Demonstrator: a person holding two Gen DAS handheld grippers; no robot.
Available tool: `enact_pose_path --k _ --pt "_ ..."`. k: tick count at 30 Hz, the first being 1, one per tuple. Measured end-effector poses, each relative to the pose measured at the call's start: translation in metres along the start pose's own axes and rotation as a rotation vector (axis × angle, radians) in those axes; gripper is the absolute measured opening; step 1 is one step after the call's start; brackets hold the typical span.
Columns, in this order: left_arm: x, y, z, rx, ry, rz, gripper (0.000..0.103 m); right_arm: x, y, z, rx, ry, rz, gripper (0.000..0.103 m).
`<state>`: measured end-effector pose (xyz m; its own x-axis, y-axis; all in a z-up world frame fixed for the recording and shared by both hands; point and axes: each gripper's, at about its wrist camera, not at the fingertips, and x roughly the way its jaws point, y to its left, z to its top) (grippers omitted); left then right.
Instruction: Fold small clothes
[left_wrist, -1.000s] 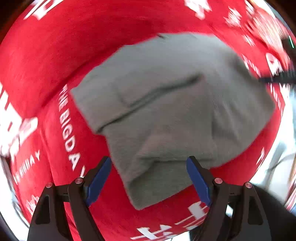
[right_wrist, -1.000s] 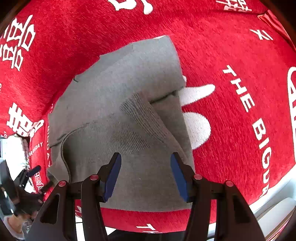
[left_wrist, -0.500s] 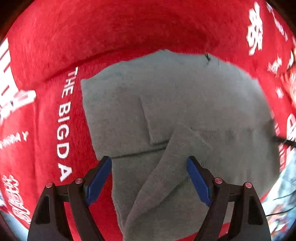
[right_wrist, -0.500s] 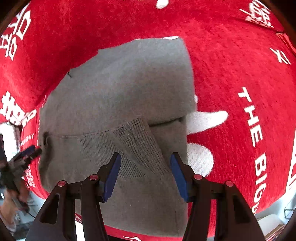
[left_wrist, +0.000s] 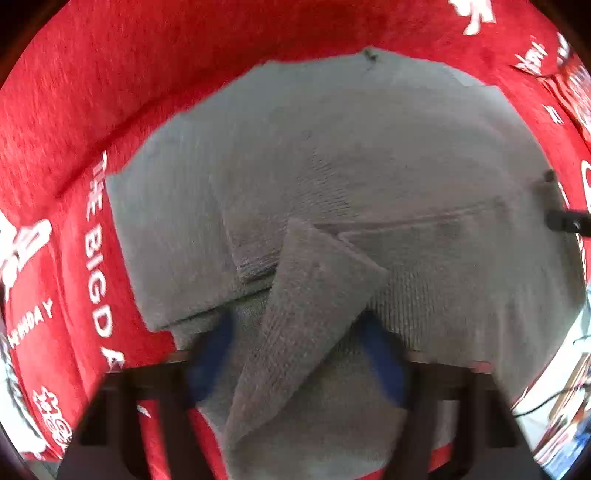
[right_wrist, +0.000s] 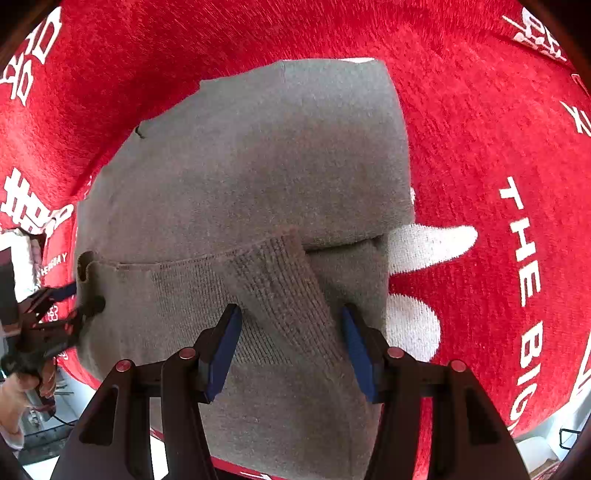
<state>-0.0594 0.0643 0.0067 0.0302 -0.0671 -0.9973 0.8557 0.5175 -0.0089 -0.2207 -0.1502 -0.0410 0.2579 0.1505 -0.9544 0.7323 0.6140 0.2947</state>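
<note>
Both grippers hung over the grey sweater (left_wrist: 332, 166) on the red cloth (left_wrist: 74, 110). Left gripper (left_wrist: 295, 332) fingers had just been closing astride the folded sleeve (left_wrist: 306, 314), not yet pinching. Right gripper (right_wrist: 291, 325) fingers stood open astride the sleeve's ribbed cuff (right_wrist: 280, 288).

My left gripper (left_wrist: 295, 350) now lower, closer over grey sweater (left_wrist: 332, 166); its jaws have just been closing, folded ribbed sleeve (left_wrist: 306, 314) between them. My right gripper (right_wrist: 291, 343) also nearer cloth, sleeve cuff now between its jaws. Sweater fills more of both views.
</note>
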Motion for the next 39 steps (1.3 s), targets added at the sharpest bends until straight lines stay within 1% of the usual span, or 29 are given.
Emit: enact_pose_path --k 1,2,3,4,5,6,9,11,12,13,15,16,18,19,20,21,24,25,26,28,31,33,35,37,38,39 --pt "0.001 0.007 0.002 -0.047 0.006 -0.044 0.039 -0.002 0.002 -0.001 -0.008 -0.009 -0.007 0.06" --pt "-0.001 0.011 0.003 -0.075 -0.004 -0.073 0.025 -0.002 0.004 -0.002 -0.016 -0.013 -0.013 0.058" --pt "-0.003 0.014 0.003 -0.09 -0.016 -0.094 0.007 -0.002 0.005 -0.003 -0.026 -0.014 -0.024 0.052" --pt "-0.006 0.016 0.003 -0.096 -0.026 -0.113 0.007 -0.001 0.007 -0.004 -0.043 -0.013 -0.041 0.021" --pt "-0.011 0.018 0.003 -0.103 -0.041 -0.127 0.007 0.0 0.01 -0.006 -0.065 -0.005 -0.061 0.006" --pt "-0.016 0.02 0.001 -0.108 -0.054 -0.142 0.007 -0.002 0.012 -0.007 -0.077 -0.01 -0.072 0.006" --pt "-0.045 0.029 -0.005 -0.141 -0.112 -0.189 0.007 -0.025 0.024 -0.012 -0.138 -0.065 -0.078 0.006" --pt "-0.065 0.038 -0.006 -0.167 -0.145 -0.211 0.007 -0.048 0.029 -0.011 -0.156 -0.104 -0.057 0.006" --pt "-0.072 0.042 -0.009 -0.172 -0.164 -0.208 0.007 -0.058 0.031 -0.008 -0.162 -0.123 -0.05 0.006" --pt "-0.082 0.045 -0.008 -0.177 -0.185 -0.202 0.007 -0.072 0.035 -0.001 -0.172 -0.155 -0.041 0.006" --pt "-0.104 0.047 -0.001 -0.195 -0.231 -0.201 0.007 -0.09 0.039 0.013 -0.191 -0.193 -0.033 0.006" --pt "-0.112 0.051 0.003 -0.205 -0.253 -0.2 0.007 -0.099 0.045 0.027 -0.207 -0.215 -0.025 0.006" --pt "-0.12 0.061 0.021 -0.227 -0.293 -0.197 0.007 -0.107 0.051 0.046 -0.235 -0.24 -0.024 0.006" --pt "-0.12 0.062 0.034 -0.235 -0.31 -0.192 0.007 -0.109 0.054 0.061 -0.254 -0.254 -0.029 0.006" --pt "-0.121 0.068 0.043 -0.241 -0.325 -0.177 0.007 -0.11 0.054 0.069 -0.263 -0.262 -0.03 0.006" --pt "-0.124 0.073 0.046 -0.249 -0.333 -0.164 0.007 -0.105 0.056 0.084 -0.269 -0.265 -0.027 0.006" --pt "-0.101 0.082 0.081 -0.279 -0.334 -0.123 0.007 -0.08 0.06 0.116 -0.268 -0.258 -0.027 0.006" --pt "-0.093 0.085 0.089 -0.286 -0.329 -0.107 0.007 -0.065 0.062 0.13 -0.269 -0.249 -0.026 0.006" --pt "-0.08 0.088 0.1 -0.296 -0.317 -0.083 0.007 -0.054 0.063 0.138 -0.269 -0.237 -0.03 0.006" --pt "-0.055 0.093 0.113 -0.324 -0.283 -0.058 0.007 -0.025 0.06 0.15 -0.261 -0.203 -0.045 0.006" --pt "-0.014 0.098 0.122 -0.371 -0.218 -0.033 0.007 0.019 0.048 0.16 -0.214 -0.135 -0.055 0.006" --pt "0.007 0.099 0.126 -0.384 -0.182 -0.025 0.007 0.036 0.039 0.162 -0.177 -0.107 -0.044 0.006" --pt "0.017 0.1 0.129 -0.386 -0.169 -0.014 0.007 0.051 0.029 0.164 -0.141 -0.086 -0.023 0.006" --pt "0.019 0.103 0.13 -0.396 -0.173 -0.01 0.008 0.053 0.025 0.166 -0.115 -0.094 0.005 0.006" --pt "0.019 0.106 0.13 -0.406 -0.169 -0.009 0.013 0.054 0.023 0.167 -0.103 -0.094 0.013 0.006" --pt "0.018 0.11 0.13 -0.416 -0.167 0.007 0.027 0.053 0.02 0.17 -0.085 -0.093 0.021 0.005"
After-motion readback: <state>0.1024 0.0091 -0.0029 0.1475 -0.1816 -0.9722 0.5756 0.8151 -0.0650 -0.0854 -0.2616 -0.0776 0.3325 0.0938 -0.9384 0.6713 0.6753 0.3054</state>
